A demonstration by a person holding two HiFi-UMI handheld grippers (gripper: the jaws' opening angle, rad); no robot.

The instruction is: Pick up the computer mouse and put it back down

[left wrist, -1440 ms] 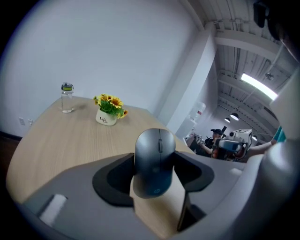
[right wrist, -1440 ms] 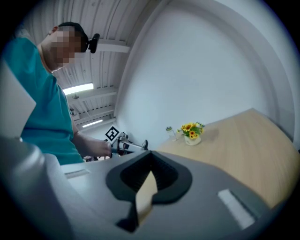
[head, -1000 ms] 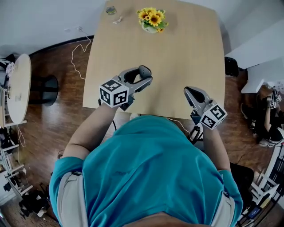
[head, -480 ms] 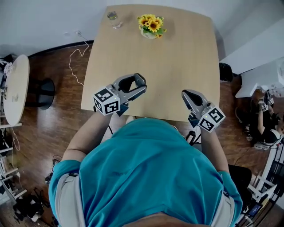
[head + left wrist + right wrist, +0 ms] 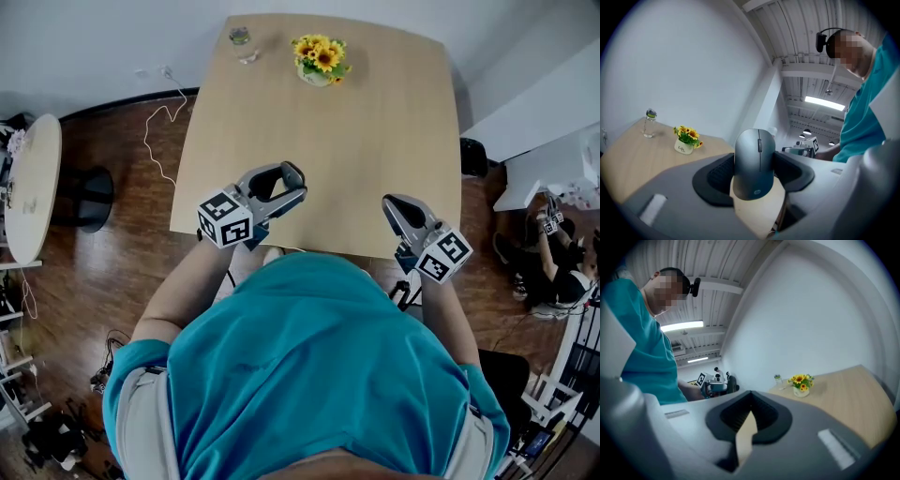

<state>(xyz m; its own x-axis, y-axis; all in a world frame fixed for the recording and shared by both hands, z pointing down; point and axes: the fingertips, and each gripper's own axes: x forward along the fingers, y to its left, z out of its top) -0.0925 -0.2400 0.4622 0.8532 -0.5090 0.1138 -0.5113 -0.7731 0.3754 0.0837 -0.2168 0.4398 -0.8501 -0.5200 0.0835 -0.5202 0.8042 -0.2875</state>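
Left gripper [image 5: 278, 187] pinches the mouse [image 5: 754, 168] above the surface's [image 5: 375, 122] near edge; right gripper [image 5: 394, 204] hovers there, pressed together.

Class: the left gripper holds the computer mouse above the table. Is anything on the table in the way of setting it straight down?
Nothing visible does. The table below the mouse in the left gripper is bare; the flower pot and bottle stand at the far edge, the right gripper off to the side.
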